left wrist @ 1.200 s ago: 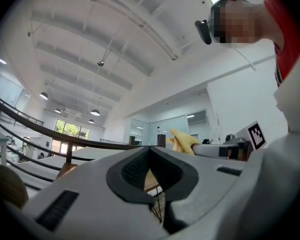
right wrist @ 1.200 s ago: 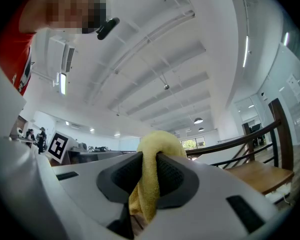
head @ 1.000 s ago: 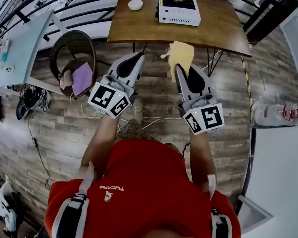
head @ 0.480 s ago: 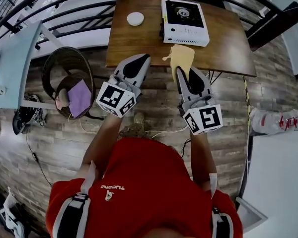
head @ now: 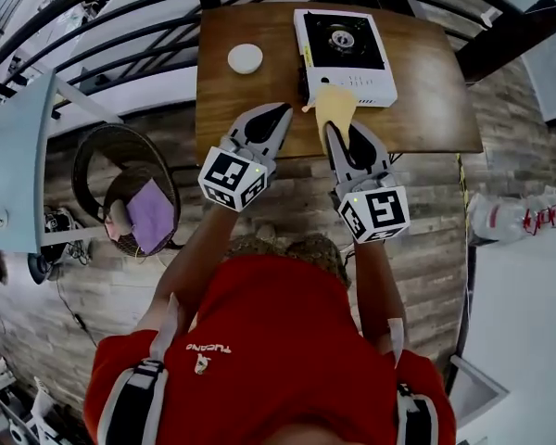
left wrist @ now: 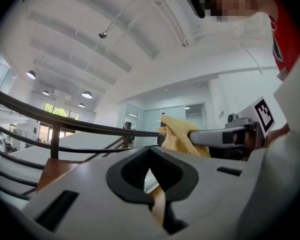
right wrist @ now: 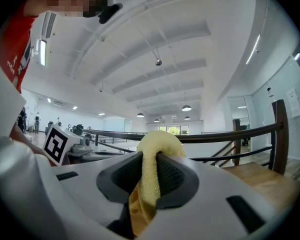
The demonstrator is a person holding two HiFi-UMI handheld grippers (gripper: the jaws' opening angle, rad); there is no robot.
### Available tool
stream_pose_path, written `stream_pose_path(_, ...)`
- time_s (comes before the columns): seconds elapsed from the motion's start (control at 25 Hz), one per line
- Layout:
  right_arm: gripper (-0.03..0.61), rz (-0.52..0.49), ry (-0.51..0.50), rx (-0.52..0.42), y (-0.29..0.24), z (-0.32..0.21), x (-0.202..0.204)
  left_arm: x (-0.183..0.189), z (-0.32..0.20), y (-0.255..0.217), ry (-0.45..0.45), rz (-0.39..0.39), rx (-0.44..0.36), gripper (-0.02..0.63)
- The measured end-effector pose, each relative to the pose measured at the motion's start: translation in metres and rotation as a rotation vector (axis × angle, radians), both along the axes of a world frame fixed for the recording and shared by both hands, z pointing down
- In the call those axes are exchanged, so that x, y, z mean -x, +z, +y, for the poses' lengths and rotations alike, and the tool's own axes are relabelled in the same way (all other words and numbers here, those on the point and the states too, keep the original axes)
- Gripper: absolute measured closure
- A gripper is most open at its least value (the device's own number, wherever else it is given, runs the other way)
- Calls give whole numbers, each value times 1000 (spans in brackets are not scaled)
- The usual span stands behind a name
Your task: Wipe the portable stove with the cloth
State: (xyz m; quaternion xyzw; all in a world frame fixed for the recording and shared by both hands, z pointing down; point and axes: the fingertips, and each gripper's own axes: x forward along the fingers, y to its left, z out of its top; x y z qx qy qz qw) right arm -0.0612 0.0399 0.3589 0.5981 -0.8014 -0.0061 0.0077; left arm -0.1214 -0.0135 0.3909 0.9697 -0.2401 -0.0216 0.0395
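1. Head view: the big change is the approach. A second ago both tongs were out over the wooden floor, with the bench (head: 426, 72) further up the frame. Now the left tongs (head: 276, 115) and right tongs (head: 334, 130) both reach over the bench's near edge. The yellow cloth (head: 335, 105) hangs off the right tongs just like before, but its far end now overlaps the front edge of the portable stove (head: 343, 43). Can't tell if it's touching or just above it. The stove sits at the back middle of the bench, same spot, with a small white dish (head: 246, 58) to its left. The basket (head: 91, 170) with a purple cloth (head: 153, 225) in it is down on the floor, well off to the left.

2. Left gripper view: the left tongs (left wrist: 155, 199) are closed together with nothing between them. The yellow cloth (left wrist: 177, 134) and right tongs (left wrist: 225, 136) show off to the side, with a dark railing (left wrist: 65, 124) behind.

3. Right gripper view: the right tongs (right wrist: 145, 184) are clamped on the yellow cloth (right wrist: 157, 149), which bunches up over the tips. A bit of bench (right wrist: 250, 176) shows at the right.

4. My take: the walk-up is basically done and no wiping has started. Next up is getting the cloth flat on the stove top.
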Motion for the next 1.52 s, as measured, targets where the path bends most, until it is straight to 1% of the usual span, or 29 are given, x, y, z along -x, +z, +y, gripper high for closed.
stream_pose_path(0.16, 491, 25, 17, 55, 13, -25, -12, -10, -23, 17, -2, -17, 50, 604)
stream_pose_path(0.36, 491, 31, 12, 148, 40, -57, -27, -28, -47, 41, -13, -60, 92, 604)
stream_pose_path(0.68, 490, 27, -45, 296, 87, -110, -62, -72, -89, 79, -60, -120, 148, 604)
stream_pose_path(0.92, 491, 65, -126, 391, 122, -132, -75, -93, -113, 105, -137, -151, 191, 604)
stream_pose_path(1.12, 491, 98, -160, 464, 140, -153, -81, -102, -129, 124, -178, -203, 245, 603)
stream_pose_path(1.36, 490, 108, -151, 530, 157, -179, -87, -107, -144, 148, -171, -298, 333, 601)
stream_pose_path(1.4, 490, 112, -153, 543, 161, -182, -86, -108, -146, 152, -170, -313, 351, 597)
stream_pose_path(1.52, 490, 139, -168, 577, 168, -188, -84, -110, -150, 162, -170, -330, 428, 533)
